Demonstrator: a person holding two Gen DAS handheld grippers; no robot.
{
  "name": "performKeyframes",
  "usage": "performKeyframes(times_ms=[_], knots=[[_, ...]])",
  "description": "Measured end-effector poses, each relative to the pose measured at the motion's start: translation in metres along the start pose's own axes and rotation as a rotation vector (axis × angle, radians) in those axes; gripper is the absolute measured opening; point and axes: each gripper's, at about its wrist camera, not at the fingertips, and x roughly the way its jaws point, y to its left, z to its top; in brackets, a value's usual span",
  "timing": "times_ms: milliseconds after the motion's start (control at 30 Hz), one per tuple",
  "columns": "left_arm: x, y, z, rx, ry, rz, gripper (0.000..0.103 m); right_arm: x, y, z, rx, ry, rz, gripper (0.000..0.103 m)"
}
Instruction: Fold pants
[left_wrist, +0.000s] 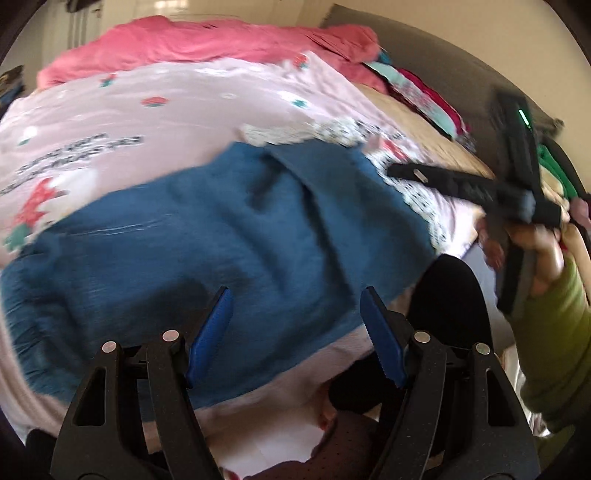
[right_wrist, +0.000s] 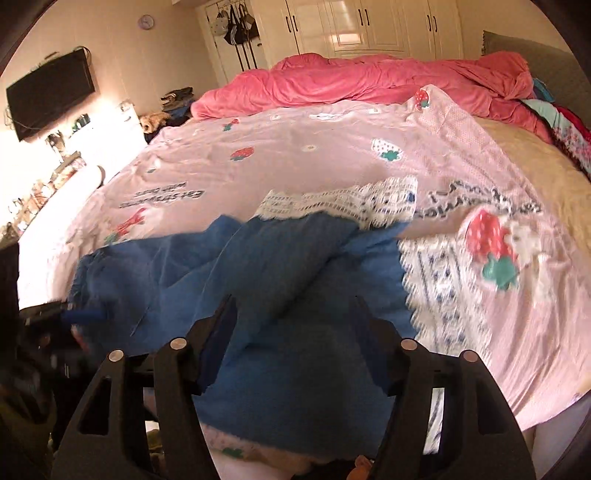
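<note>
The pants (right_wrist: 280, 280), soft and limp near the bed's (right_wrist: 535, 177) front edge, want hem-corner grips; both grippers (left_wrist: 295, 332) (right_wrist: 295, 339) gape empty.

Blue pants (right_wrist: 280, 280) rumpled, partly folded, lying on bed's near edge.

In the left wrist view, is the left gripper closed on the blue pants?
No. The left gripper has its blue pads apart above the blue pants, and no cloth is pinched between them.
</note>
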Motion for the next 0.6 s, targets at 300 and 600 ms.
performKeyframes(times_ms=[300,600], knots=[[0.051,-0.023,0.028,0.003,0.070,-0.150,0.058,0.066,0.009,0.072,-0.032,0.110,-0.009,0.062],[0.085,-0.013,0.027,-0.066,0.037,-0.234,0.020,0.138,0.043,0.105,-0.143,0.218,-0.093,0.062]])
